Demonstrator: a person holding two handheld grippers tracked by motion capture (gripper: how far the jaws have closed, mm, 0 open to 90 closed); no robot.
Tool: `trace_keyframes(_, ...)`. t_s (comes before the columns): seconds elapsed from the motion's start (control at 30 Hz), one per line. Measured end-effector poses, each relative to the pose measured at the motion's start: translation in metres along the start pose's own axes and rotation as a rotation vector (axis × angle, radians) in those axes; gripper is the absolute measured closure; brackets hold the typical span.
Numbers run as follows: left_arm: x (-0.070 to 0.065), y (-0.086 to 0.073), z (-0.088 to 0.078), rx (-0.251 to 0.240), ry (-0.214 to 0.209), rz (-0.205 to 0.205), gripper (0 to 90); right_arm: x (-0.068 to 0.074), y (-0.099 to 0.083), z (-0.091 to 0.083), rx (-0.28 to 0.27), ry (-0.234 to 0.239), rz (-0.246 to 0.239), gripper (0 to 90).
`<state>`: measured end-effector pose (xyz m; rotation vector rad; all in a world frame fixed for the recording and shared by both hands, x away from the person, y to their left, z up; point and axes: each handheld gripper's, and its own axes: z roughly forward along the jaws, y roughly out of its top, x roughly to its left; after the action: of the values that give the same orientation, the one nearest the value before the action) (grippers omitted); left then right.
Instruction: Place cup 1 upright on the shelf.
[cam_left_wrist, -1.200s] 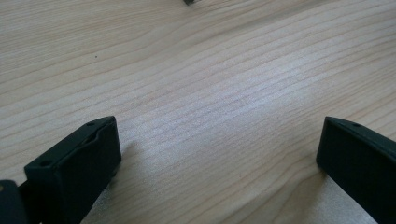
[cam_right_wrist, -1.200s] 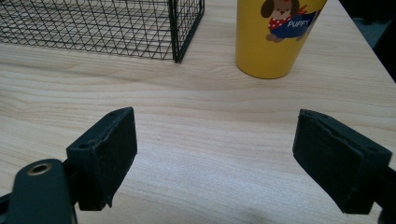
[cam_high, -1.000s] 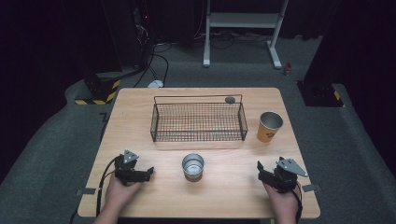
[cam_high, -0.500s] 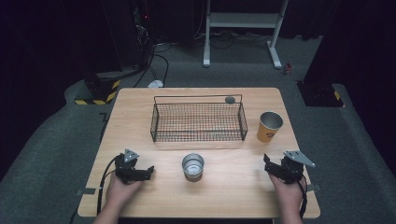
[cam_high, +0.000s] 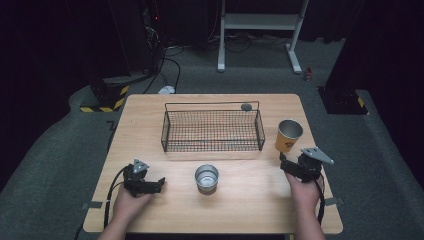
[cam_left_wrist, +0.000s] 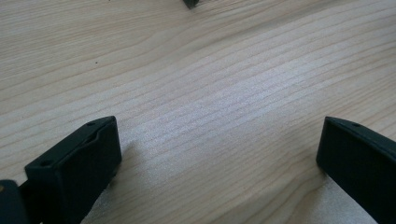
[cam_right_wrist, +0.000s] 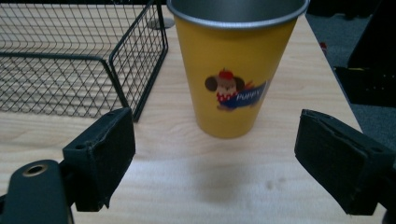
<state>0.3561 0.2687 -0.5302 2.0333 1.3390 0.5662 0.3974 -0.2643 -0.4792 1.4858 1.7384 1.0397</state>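
Right gripper: jaws spread wide, nothing between them; held just in front of the yellow cup, pointing toward it, not touching.
Right gripper view: gripper lined up on yellow cup; shows what the high view can't, i.e. cartoon puppy print w/ "PUPPY" banner on the cup wall, metal-grey rim & inside. Cup upright, mouth up, long axis vertical, wider at top.
Left gripper: low over table near its front-left, jaws pointing right toward the metal cup, well apart from it.
Left gripper view: gripper w/ jaws wide apart, bare wood grain of table between them; small dark bit at top edge, can't tell what.
Metal cup: upright, mouth up, front-centre of table, between the two grippers; seen from above in the high view.
Wire basket: black, long axis left-right, mid-table; its right end just beside yellow cup. In the right gripper view, basket corner stands left of cup, close to the left jaw's line.
Small round grey item: on table behind basket's right rear corner; too small to id.
Table: light wood.
Hands: left hand & right hand hold grippers from the near edge.
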Motion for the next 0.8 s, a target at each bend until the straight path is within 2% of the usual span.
trace_keyframes(0.23,0.000,-0.001,0.000,0.000,-0.003,-0.005,0.3,0.000,0.005,0.011,0.006,0.002,0.010,13.3)
trace_keyframes(0.37,0.000,-0.001,-0.001,-0.001,0.000,0.001,0.3,0.001,0.007,0.018,-0.004,-0.003,-0.009,13.1)
trace_keyframes(0.5,0.000,-0.001,-0.001,-0.001,0.000,0.000,0.3,0.000,0.011,0.029,-0.015,-0.028,-0.008,11.6)
trace_keyframes(0.8,0.000,-0.001,-0.001,-0.002,-0.002,0.000,0.2,-0.004,0.018,0.043,-0.027,-0.046,-0.004,10.1)
